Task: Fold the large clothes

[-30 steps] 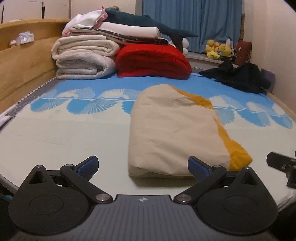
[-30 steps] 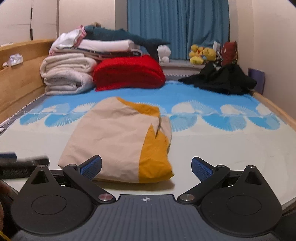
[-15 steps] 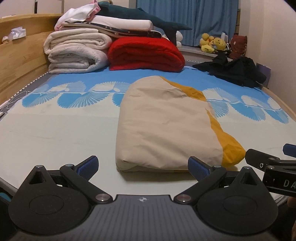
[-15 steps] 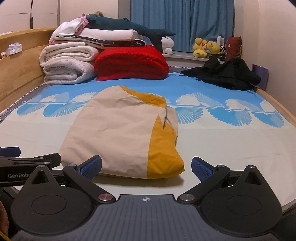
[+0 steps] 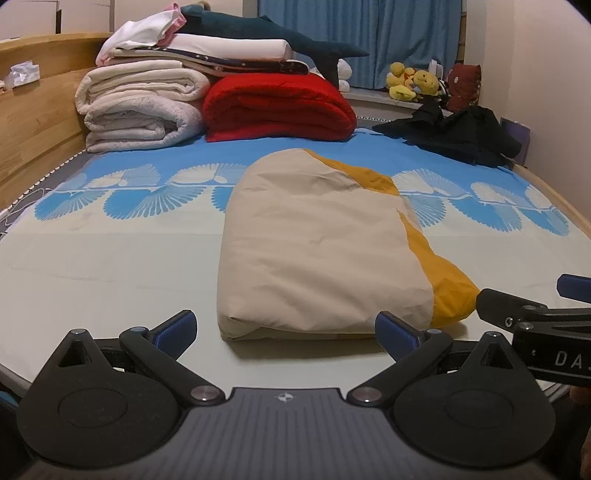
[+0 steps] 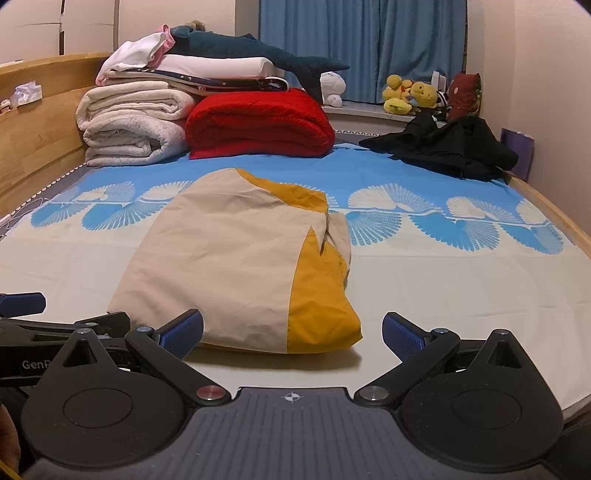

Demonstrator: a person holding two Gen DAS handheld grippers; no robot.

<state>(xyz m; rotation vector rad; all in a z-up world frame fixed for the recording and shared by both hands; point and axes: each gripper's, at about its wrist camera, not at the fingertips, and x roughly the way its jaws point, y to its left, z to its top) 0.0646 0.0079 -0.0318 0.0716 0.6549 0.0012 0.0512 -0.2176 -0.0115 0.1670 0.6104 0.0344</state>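
A folded beige and mustard-yellow garment (image 5: 317, 251) lies in a neat bundle on the bed sheet (image 5: 110, 266), also shown in the right wrist view (image 6: 236, 266). My left gripper (image 5: 284, 328) is open and empty, just short of the bundle's near edge. My right gripper (image 6: 291, 330) is open and empty, facing the bundle's yellow corner. The right gripper's fingers (image 5: 517, 310) show at the right edge of the left wrist view. The left gripper's fingers (image 6: 107, 319) show at the left edge of the right wrist view.
Folded white blankets (image 5: 140, 107) and a red blanket (image 5: 277, 107) are stacked at the far end with a plush shark (image 5: 266, 33) on top. Crumpled black clothes (image 5: 458, 136) lie far right. A wooden bed frame (image 5: 33, 133) runs along the left.
Both grippers have moved slightly closer to the bundle and nearer each other; each now shows more in the other's view. The garment has not moved.
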